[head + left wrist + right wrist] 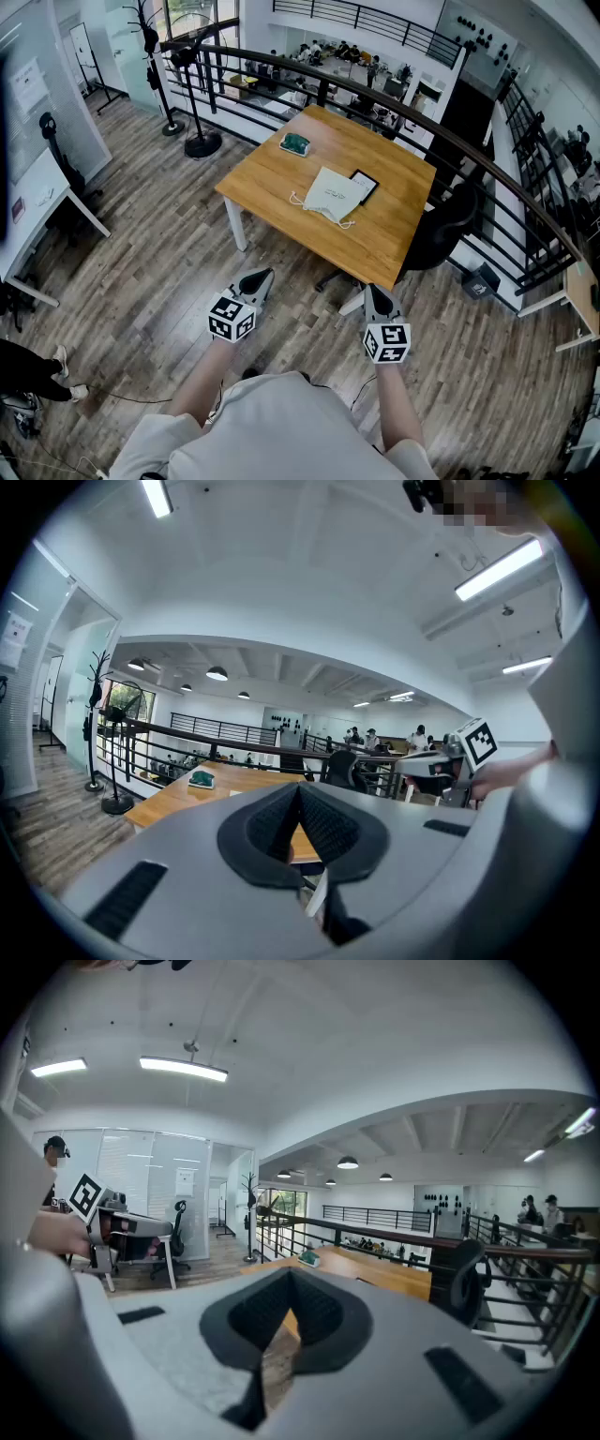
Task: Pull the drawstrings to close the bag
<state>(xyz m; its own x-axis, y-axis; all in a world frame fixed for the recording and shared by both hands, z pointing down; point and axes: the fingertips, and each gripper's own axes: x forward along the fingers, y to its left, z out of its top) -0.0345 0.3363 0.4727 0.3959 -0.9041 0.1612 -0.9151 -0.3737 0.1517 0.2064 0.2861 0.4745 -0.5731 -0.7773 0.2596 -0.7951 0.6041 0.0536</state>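
Note:
A white drawstring bag [333, 195] lies flat in the middle of the wooden table [272, 183], its cords loose along its near edge. My left gripper [260, 277] and right gripper [374, 292] are held side by side over the floor, well short of the table and apart from the bag. Both are shut with nothing between the pads. In the left gripper view the closed left gripper [298, 789] points at the table [178, 803]; in the right gripper view the closed right gripper [289, 1281] does likewise. The gripper bodies hide the bag in both views.
A black tablet [365, 185] lies beside the bag and a green object [295, 143] sits at the table's far corner. A black office chair [442, 232] stands at the table's right. A dark railing [394, 103] runs behind, a coat stand [200, 141] at left, a white desk [42, 202] far left.

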